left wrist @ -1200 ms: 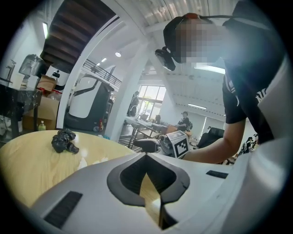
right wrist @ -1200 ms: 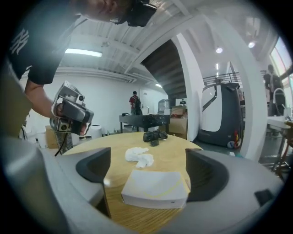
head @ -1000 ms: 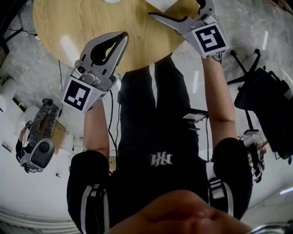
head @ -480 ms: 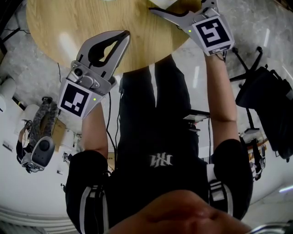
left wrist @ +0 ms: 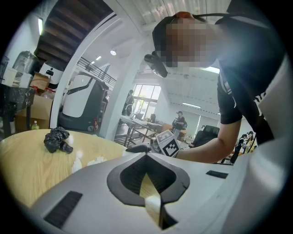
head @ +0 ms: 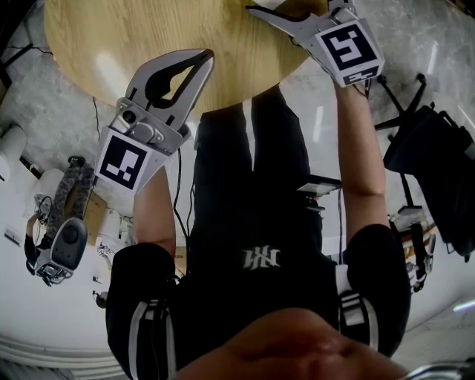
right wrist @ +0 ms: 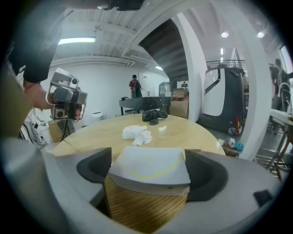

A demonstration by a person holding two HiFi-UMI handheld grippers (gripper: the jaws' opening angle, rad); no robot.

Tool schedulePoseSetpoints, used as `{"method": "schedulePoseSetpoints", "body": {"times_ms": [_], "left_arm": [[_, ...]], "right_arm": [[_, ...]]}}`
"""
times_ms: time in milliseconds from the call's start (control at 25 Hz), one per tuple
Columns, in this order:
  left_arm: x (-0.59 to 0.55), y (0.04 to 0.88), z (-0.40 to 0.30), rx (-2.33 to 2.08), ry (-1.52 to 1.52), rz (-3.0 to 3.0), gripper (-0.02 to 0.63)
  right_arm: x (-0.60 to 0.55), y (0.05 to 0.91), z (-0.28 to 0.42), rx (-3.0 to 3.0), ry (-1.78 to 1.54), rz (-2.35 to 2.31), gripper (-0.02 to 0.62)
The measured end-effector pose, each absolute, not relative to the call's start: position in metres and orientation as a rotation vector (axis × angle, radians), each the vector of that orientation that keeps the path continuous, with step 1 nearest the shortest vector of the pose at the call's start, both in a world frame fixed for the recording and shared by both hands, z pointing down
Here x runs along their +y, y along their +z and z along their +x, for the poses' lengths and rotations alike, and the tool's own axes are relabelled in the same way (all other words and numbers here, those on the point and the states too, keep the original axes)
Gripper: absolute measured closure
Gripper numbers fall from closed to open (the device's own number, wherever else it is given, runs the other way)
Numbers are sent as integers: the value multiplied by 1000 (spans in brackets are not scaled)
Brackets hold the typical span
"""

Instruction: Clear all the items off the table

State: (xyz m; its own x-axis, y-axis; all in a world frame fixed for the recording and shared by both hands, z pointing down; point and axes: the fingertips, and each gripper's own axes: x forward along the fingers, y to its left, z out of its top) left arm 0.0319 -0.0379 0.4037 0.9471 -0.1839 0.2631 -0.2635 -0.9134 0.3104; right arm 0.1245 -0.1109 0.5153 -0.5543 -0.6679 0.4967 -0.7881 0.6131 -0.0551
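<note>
A white box with a yellow line lies on the round wooden table near its edge. My right gripper stands open with the box between its black pads, which sit close to the box's sides. In the head view the right gripper reaches over the table's rim at the top right, and the box is almost wholly cut off there. Farther along the table lie a crumpled white tissue, a small white scrap and a black crumpled thing. My left gripper is shut on nothing above the near table edge.
A black office chair stands on the floor at the right. At the left, a grey device and cables lie on the floor. The person's legs are right under the table edge. People and work tables stand far behind.
The right gripper has slid a little farther over the table toward the box. The left gripper has barely shifted and stays shut.
</note>
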Motion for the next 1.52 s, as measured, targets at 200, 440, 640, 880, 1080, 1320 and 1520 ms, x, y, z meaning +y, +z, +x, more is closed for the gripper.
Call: {"method": "schedulePoseSetpoints", "body": {"times_ms": [200,440,640,880,1080,1320,1520], "left_arm": [[-37,403,36,-313,331,2762,594],[-33,401,44,-272,314,2748,594],[-21,396,52,-209,298,2787,594],[2,391,72,-140,306,2815,594],[29,374,117,-168,303,2829,594],[72,385,201,-199,310,2820,594],[100,403,256,-211,305,2783,594]], "right_arm": [[-108,509,132,-2407,389,1186,92],[-106,485,137,-2422,357,1239,92],[-96,461,140,-2442,308,1305,95],[-76,424,160,-2443,244,1373,95],[-50,399,209,-2459,214,1405,97],[-15,412,294,-2477,197,1386,98],[-3,429,343,-2511,212,1373,98]]}}
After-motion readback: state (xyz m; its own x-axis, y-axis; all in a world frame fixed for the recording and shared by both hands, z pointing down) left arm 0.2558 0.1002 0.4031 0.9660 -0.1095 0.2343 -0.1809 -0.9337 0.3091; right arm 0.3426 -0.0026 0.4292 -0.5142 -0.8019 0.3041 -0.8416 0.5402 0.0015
